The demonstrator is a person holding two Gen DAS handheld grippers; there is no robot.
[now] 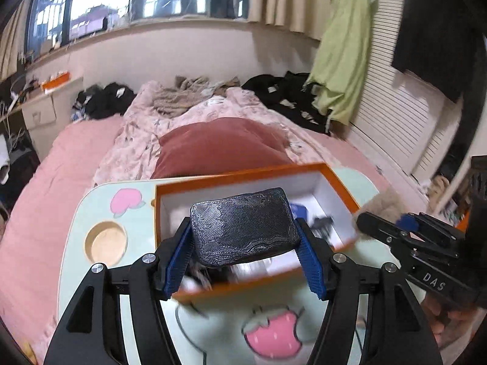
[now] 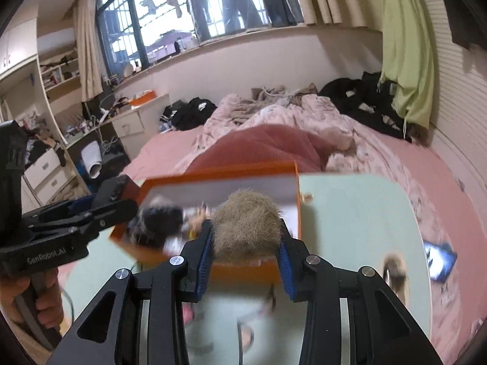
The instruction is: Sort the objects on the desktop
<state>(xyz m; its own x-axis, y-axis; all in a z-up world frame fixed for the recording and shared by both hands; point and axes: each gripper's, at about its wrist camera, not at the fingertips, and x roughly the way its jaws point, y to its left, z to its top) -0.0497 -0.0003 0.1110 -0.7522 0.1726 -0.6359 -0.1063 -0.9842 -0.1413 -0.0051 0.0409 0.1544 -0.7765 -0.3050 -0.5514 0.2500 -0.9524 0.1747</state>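
Left gripper (image 1: 245,252) clamps a black textured block (image 1: 245,229) between its blue pads, directly above the orange box (image 1: 243,172). Right gripper (image 2: 246,258) clasps a tan fur ball (image 2: 247,225) over the box's near wall, on the pale-green table (image 2: 359,213).
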